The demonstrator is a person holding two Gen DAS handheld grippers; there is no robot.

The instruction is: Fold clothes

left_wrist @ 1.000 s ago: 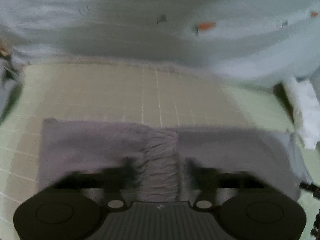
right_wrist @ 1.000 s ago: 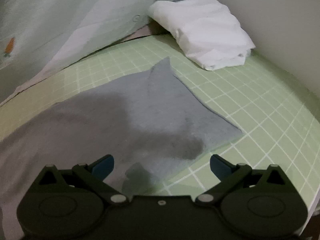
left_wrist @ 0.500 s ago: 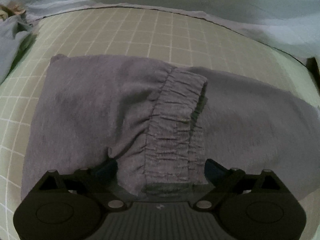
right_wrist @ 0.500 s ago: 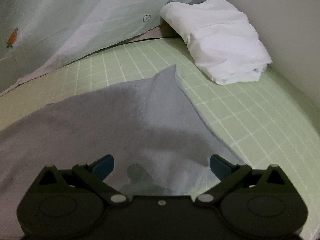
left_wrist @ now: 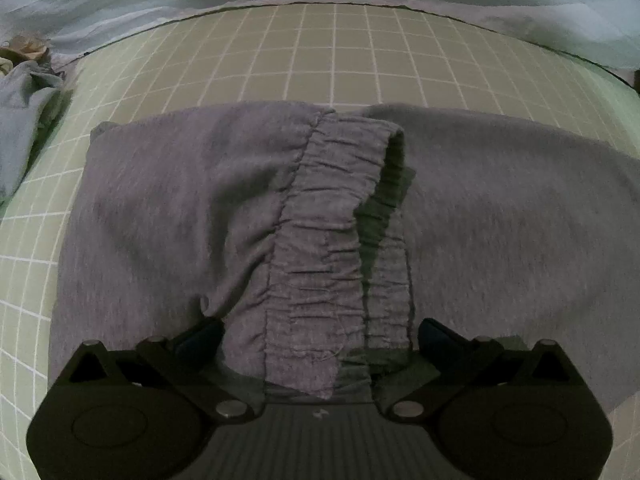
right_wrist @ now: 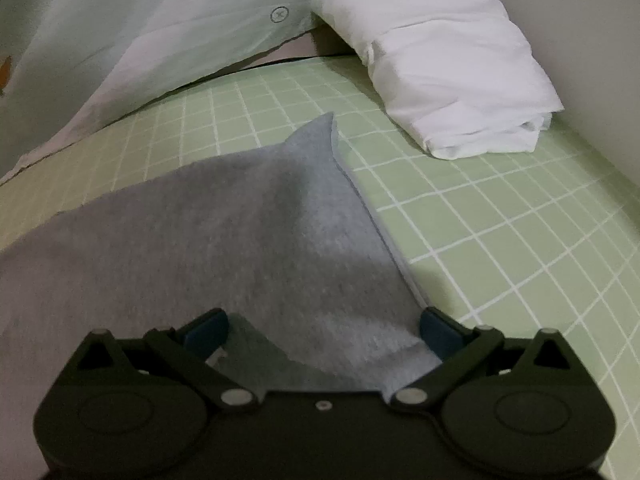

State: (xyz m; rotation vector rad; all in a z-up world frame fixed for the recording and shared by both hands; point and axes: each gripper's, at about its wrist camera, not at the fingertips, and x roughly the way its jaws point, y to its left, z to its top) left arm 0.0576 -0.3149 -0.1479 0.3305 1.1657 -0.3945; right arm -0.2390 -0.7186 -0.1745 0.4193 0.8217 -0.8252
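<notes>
Grey sweat shorts [left_wrist: 160, 208] lie flat on the green grid mat [left_wrist: 340, 48], folded over, with the gathered elastic waistband [left_wrist: 332, 240] running up the middle. My left gripper [left_wrist: 318, 334] hangs right over the near end of that waistband. Its jaws are opening, the band lies between them, and the pads do not press it. In the right wrist view the same grey shorts [right_wrist: 200, 248] end in a pointed corner [right_wrist: 326, 132]. My right gripper [right_wrist: 323, 324] stands wide open over the cloth's right edge, gripping nothing.
A folded white cloth [right_wrist: 448, 60] lies on the mat [right_wrist: 500, 220] at the back right, by a pale wall [right_wrist: 592, 40]. A pale green sheet [right_wrist: 140, 20] covers the far side. A light blue garment [left_wrist: 20, 120] is bunched at the left edge.
My left gripper tipped downward and sank closer to the waistband while its jaws spread wider. My right gripper slid toward the shorts' right edge, which now reaches its right finger.
</notes>
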